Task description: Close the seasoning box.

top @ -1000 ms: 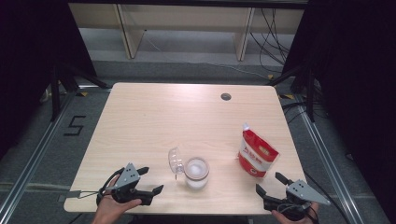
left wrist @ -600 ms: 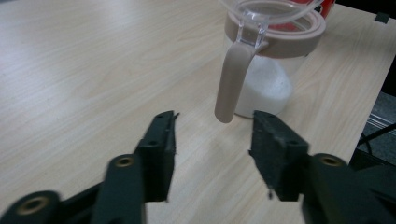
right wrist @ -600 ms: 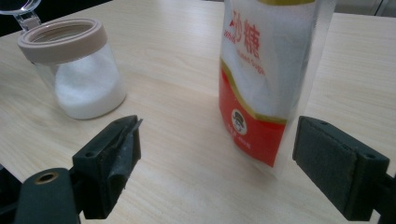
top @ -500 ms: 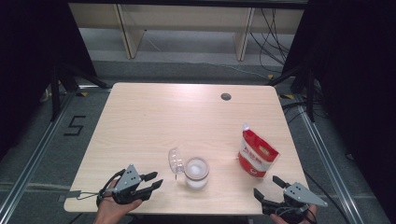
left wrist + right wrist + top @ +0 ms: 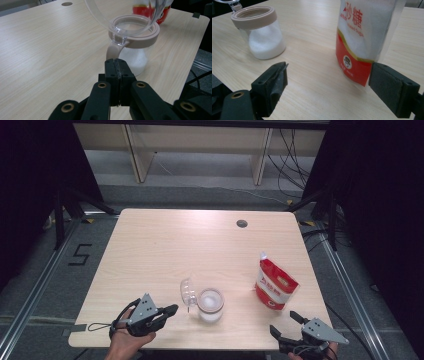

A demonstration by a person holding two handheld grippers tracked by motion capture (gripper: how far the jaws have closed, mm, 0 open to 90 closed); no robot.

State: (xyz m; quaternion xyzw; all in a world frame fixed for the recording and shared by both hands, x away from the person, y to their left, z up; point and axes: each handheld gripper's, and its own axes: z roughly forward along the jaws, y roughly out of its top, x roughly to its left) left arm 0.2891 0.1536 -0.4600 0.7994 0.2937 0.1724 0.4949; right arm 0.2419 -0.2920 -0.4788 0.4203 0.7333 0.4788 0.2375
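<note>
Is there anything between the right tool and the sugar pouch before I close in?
Nothing visible. The right tool has its jaws open, facing the sugar pouch, with bare table between. The jar stands off to one side.

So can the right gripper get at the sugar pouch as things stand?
Probably yes: the right gripper is open, the sugar pouch stands upright just ahead, with bare table between them.

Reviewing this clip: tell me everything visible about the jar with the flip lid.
The jar is clear, glass or plastic, with a beige collar around its open mouth and a beige hinge piece on one side. Its clear domed lid is flipped up on that hinge. White granules fill its lower part. It stands upright near the table's front edge, left of the red and white sugar pouch and apart from it. Neither tool touches it.
</note>
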